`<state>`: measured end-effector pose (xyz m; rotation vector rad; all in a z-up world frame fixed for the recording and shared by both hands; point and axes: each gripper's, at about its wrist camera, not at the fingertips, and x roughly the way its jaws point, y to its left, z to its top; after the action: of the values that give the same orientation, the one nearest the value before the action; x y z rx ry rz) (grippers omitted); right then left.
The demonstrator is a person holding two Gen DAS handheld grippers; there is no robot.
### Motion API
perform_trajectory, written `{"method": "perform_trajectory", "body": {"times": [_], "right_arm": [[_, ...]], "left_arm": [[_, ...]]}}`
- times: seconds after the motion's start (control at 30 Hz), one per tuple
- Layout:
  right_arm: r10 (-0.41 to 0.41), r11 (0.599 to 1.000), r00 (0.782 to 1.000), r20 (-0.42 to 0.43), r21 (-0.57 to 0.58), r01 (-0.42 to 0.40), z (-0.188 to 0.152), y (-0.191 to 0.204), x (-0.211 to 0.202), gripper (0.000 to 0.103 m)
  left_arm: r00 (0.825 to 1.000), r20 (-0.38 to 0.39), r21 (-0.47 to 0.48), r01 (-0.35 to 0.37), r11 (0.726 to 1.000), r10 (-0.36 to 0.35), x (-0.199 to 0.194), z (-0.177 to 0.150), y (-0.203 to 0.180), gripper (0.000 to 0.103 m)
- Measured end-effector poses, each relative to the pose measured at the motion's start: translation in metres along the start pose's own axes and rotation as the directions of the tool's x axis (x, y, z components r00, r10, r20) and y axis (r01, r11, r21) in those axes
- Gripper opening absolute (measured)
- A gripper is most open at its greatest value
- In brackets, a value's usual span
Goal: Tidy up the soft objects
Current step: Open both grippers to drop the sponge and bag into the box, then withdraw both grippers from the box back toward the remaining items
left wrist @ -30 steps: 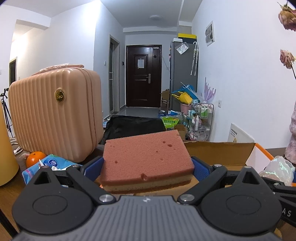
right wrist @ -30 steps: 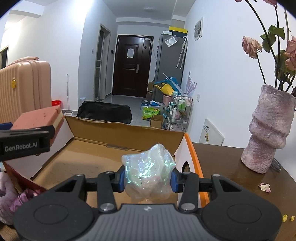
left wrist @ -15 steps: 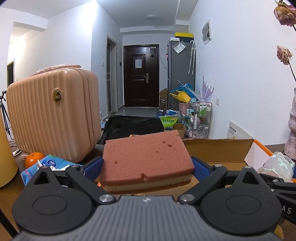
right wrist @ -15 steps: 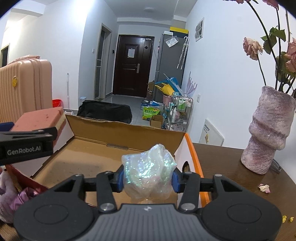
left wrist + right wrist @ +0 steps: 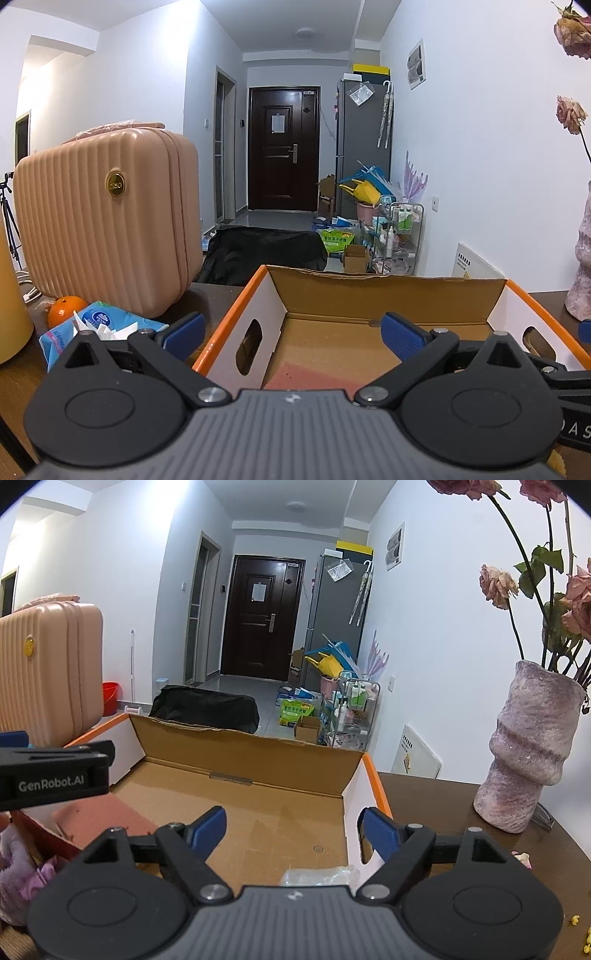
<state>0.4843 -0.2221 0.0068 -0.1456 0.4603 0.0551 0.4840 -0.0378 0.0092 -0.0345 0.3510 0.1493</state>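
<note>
Gaping wide with nothing between its blue pads, the right claw, whose jaws have just been opening, hangs over the cardboard box near its orange-edged right wall, the iridescent plastic wad lying loose on the box floor just below it. The left claw stands equally spread and empty above the box's left wall, the pink sponge flat on the floor beneath, with bare cardboard open between the two items toward the far wall
</note>
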Motion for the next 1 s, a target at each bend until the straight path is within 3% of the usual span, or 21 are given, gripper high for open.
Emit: {"method": "perform_trajectory", "body": {"times": [0.33, 0.43, 0.63, 1.0], "right_arm": [[0.001, 0.999, 1.0, 0.029, 0.047, -0.002, 0.004, -0.005, -0.016, 0.094], [0.007, 0.997, 0.998, 0.063, 0.073, -0.012, 0.007, -0.009, -0.029, 0.102], [0.012, 0.996, 0.992, 0.122, 0.086, -0.023, 0.011, -0.014, -0.059, 0.103], [0.037, 0.997, 0.988, 0.153, 0.06, -0.047, -0.001, -0.014, -0.103, 0.103]], "left_arm": [[1.0, 0.012, -0.029, -0.015, 0.999, 0.015, -0.01, 0.005, 0.004, 0.103], [1.0, 0.019, -0.051, -0.015, 0.999, 0.016, -0.02, 0.013, 0.009, 0.103], [0.999, 0.054, -0.076, 0.001, 0.997, 0.003, -0.044, 0.022, 0.019, 0.103], [0.995, 0.096, -0.089, 0.033, 0.995, -0.024, -0.089, 0.023, 0.037, 0.103]]}}
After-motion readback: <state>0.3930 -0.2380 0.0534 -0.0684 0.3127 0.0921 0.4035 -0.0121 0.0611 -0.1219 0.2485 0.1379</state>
